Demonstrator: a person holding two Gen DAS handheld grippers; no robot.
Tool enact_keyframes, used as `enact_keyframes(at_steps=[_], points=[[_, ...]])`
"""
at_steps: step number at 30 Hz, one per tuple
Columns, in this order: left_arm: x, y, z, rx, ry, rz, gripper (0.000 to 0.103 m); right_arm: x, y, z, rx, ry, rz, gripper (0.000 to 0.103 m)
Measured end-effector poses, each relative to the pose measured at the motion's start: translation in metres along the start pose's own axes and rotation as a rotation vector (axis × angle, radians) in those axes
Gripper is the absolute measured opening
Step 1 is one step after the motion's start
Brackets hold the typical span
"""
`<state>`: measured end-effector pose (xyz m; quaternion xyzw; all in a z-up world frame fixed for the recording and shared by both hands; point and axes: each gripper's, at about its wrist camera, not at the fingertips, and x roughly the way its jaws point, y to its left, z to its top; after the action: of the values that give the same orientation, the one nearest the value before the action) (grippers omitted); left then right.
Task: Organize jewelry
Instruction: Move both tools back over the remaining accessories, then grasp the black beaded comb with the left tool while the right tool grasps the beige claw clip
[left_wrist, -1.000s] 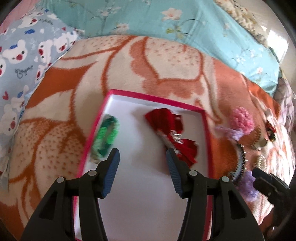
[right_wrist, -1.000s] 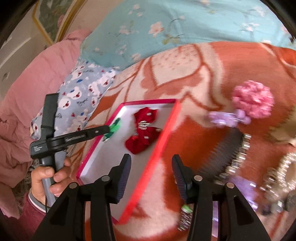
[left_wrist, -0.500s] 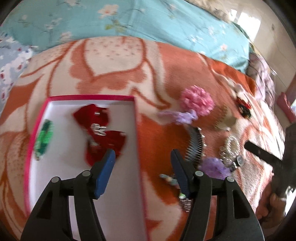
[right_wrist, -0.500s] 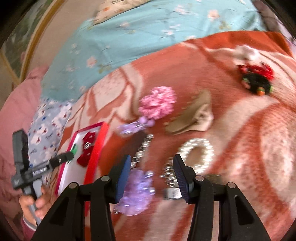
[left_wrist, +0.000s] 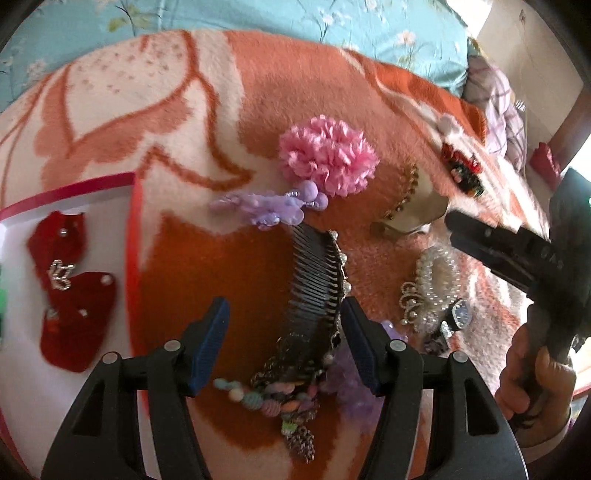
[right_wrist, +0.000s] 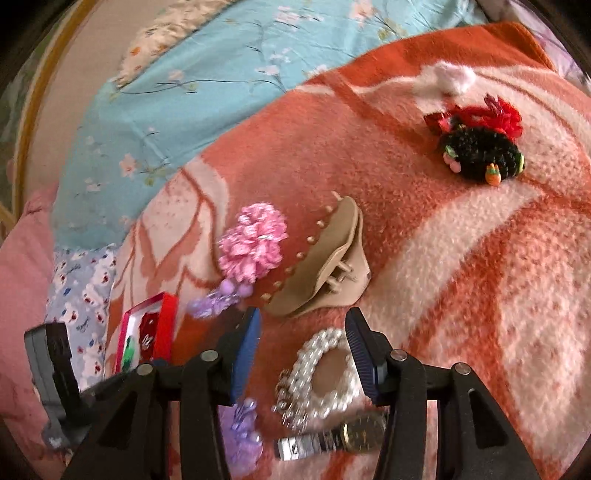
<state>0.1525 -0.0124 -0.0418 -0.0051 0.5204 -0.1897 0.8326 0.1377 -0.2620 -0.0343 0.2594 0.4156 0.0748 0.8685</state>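
Note:
My left gripper is open above a black hair comb and a pastel bead chain; nothing is held. The red-rimmed white box lies to its left and holds a red bow clip. My right gripper hovers over a pearl bracelet, its jaws opening, the pads clear of the pearls. A wristwatch lies just below the bracelet. A beige claw clip, a pink flower and a lilac beaded clip lie beyond.
Everything rests on an orange and cream blanket. A black and red hair tie lies at the far right. A turquoise flowered pillow lines the back. A hand grips the right tool's handle at the left view's right edge.
Both grippers have swung right, away from the box and over the loose pieces. The left now stands over the comb, the right over the pearl bracelet. Both have widened.

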Motion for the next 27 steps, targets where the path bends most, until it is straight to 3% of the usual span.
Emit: enact_keyframes(at_steps=[1,2,8,9,11,12,13,14,15,16,23,24,25,27], points=[[0.005,-0.002,0.001,0.005,0.009,-0.002,0.062,0.003,-0.001,0.002,0.020,0.005,0.001,0.069],[0.009,-0.003,0.002,0.007,0.018,-0.004,0.062,0.008,-0.003,0.003,0.034,0.006,0.000,0.070],[0.030,-0.005,0.004,0.002,0.053,-0.043,0.062,0.033,-0.013,0.010,0.071,0.025,-0.023,0.070],[0.031,-0.005,0.004,0.005,0.052,-0.045,0.062,0.034,-0.014,0.011,0.075,0.021,-0.026,0.067],[0.032,-0.008,0.004,0.022,0.044,-0.054,0.051,0.034,-0.015,0.014,0.088,0.011,-0.033,0.059],[0.032,-0.010,0.005,0.028,0.044,-0.077,0.032,0.035,-0.017,0.015,0.091,0.011,-0.043,0.039],[0.031,-0.012,0.005,0.033,0.045,-0.091,0.030,0.036,-0.018,0.016,0.096,0.013,-0.032,0.028],[0.030,-0.015,0.005,0.044,0.038,-0.080,0.027,0.035,-0.019,0.017,0.103,0.009,-0.013,0.024],[0.027,-0.018,0.005,0.064,0.023,-0.065,0.007,0.032,-0.019,0.017,0.096,0.002,-0.010,0.020],[0.026,-0.019,0.005,0.069,0.021,-0.069,0.001,0.030,-0.017,0.018,0.084,-0.004,-0.015,0.019],[0.002,-0.008,0.001,0.019,-0.030,-0.112,0.001,0.013,-0.013,0.011,0.062,-0.026,0.002,0.015],[-0.003,-0.006,0.001,0.011,-0.041,-0.116,0.001,0.009,-0.012,0.010,0.061,-0.028,0.009,0.013],[-0.008,-0.005,0.001,0.003,-0.052,-0.120,0.001,0.007,-0.011,0.009,0.061,-0.029,0.013,0.003],[-0.019,-0.001,-0.001,-0.012,-0.073,-0.122,0.001,0.001,-0.007,0.006,0.052,-0.028,0.027,0.004]])
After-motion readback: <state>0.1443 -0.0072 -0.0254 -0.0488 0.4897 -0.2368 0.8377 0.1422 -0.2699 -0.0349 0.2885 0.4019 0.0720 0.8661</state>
